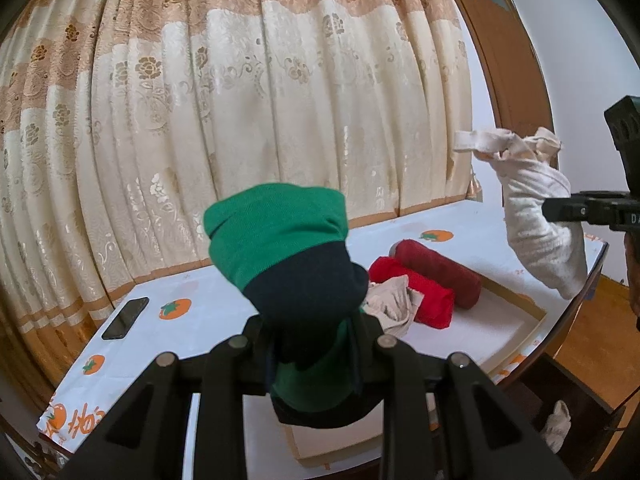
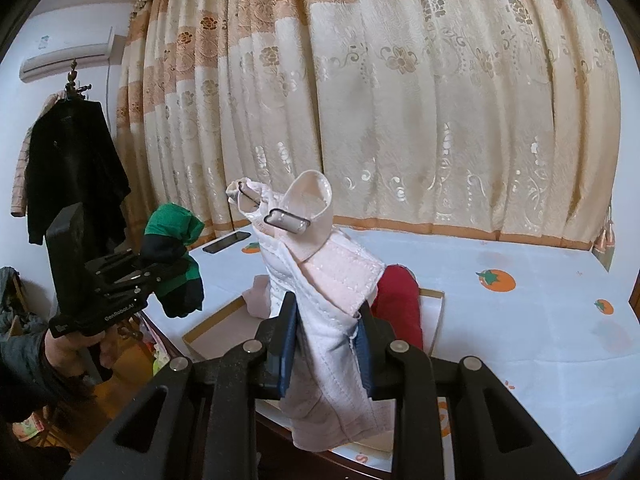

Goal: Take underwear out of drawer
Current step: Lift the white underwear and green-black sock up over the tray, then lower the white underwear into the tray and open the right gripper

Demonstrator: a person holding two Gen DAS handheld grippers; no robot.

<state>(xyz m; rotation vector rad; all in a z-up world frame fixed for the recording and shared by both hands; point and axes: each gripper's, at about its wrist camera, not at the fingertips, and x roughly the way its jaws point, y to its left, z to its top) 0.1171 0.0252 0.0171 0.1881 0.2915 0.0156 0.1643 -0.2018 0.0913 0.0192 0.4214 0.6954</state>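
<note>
My left gripper (image 1: 316,344) is shut on a green and navy pair of underwear (image 1: 280,248), held up above the table. The same gripper (image 2: 176,276) and its green bundle (image 2: 172,224) appear at the left of the right wrist view. My right gripper (image 2: 328,340) is shut on a white and pale pink undergarment (image 2: 320,280) with straps and a clasp, also lifted clear. In the left wrist view this garment (image 1: 532,240) hangs from the right gripper (image 1: 560,210). Below both lies the shallow white-lined drawer (image 1: 516,292) with a red roll (image 1: 416,296), a dark red roll (image 1: 440,268) and a crumpled beige garment (image 1: 392,304).
The drawer rests on a table with a white cloth printed with orange fruit (image 2: 496,280). A black phone (image 1: 126,317) lies at its far left. A patterned curtain (image 2: 400,100) hangs close behind. A coat stand with a black jacket (image 2: 72,168) is at the left.
</note>
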